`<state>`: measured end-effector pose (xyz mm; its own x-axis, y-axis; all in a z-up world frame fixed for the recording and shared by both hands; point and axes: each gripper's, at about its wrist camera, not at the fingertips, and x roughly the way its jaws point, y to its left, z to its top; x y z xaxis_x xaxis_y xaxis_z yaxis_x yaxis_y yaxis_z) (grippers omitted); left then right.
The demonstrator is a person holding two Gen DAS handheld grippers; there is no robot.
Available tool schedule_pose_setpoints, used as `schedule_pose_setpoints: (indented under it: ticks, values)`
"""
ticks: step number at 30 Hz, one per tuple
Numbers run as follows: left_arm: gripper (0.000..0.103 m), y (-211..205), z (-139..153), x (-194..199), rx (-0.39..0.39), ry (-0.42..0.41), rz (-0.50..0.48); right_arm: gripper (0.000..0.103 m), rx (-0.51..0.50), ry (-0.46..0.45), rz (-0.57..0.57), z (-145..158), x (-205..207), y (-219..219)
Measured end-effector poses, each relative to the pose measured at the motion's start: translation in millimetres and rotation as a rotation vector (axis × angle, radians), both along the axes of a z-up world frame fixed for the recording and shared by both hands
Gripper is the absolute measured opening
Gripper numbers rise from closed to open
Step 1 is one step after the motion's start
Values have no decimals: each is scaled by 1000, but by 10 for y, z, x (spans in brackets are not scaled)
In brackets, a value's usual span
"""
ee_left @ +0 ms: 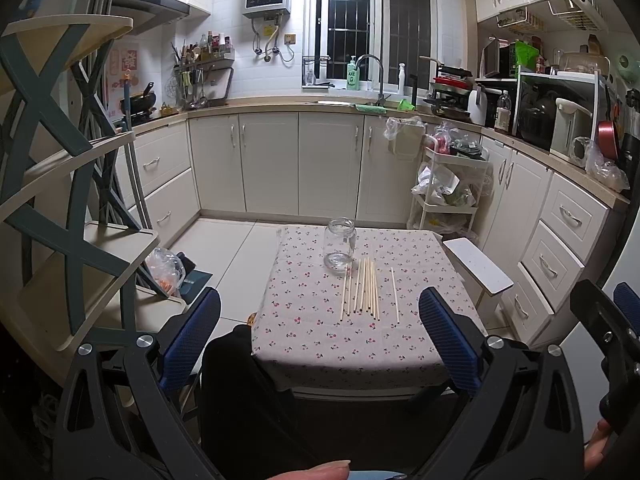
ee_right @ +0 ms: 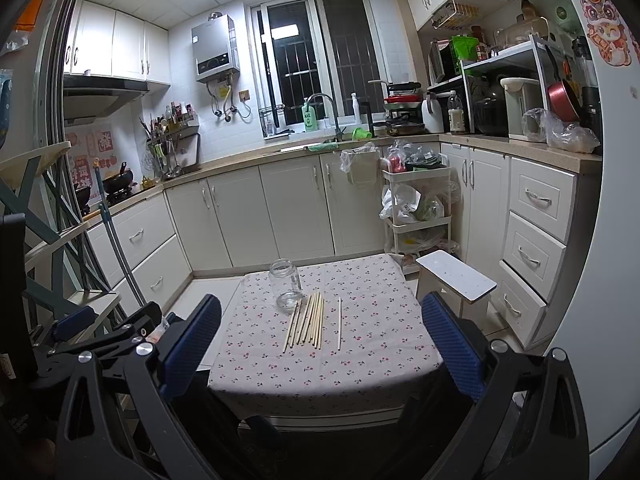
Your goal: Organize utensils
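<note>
While both grippers, left (ee_left: 320, 344) & right (ee_right: 322, 348), are held wide w/ nothing gripped, pale thin wooden chopsticks (ee_left: 365, 290) are seen bunched on the floral tablecloth (ee_left: 320, 336). One stick (ee_left: 394, 294) is set apart to the right; an upright clear glass jar (ee_left: 340, 243) is placed just behind the bunch.

Clear glass jar (ee_left: 339, 244) upright, lidless, empty, on far-left part of floral tablecloth (ee_left: 320, 332). Bundle of pale wooden chopsticks (ee_left: 362, 291) flat just in front of jar, roughly parallel, far ends near jar base. Single chopstick (ee_left: 394, 294) apart, right of bundle, parallel.
</note>
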<state>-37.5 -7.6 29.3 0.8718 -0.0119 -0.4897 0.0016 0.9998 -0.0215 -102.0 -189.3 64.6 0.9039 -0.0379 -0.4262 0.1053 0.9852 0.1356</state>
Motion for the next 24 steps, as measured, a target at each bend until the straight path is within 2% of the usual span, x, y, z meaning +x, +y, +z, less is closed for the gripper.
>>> schedule_pose_setpoints:
  ticks: [24]
  values:
    - [95,2,-26,5,-10,-2,-15,96,4,0,1,-14,-12,14]
